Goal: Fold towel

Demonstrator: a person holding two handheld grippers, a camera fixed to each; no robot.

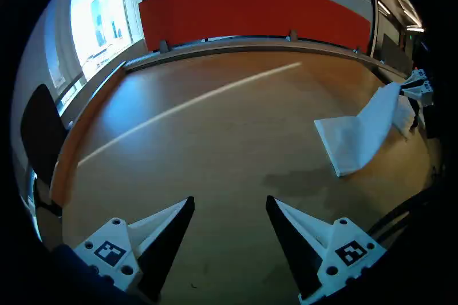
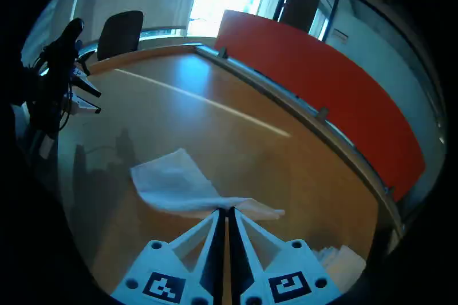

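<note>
A white towel lies at the right of the wooden table, part of it flat and one end raised. That raised end runs up to my right gripper, seen at the far right of the left gripper view. In the right gripper view the towel stretches away from my right gripper, which is shut on its near edge. My left gripper hovers over bare wood left of the towel, open with nothing between its fingers. It also appears far left in the right gripper view as the left gripper, held by a dark-sleeved arm.
A red partition stands along the table's far edge behind a grey rail. A dark chair sits by the left edge under bright windows. Another chair stands at the table's end. Folded white cloth lies near the right gripper.
</note>
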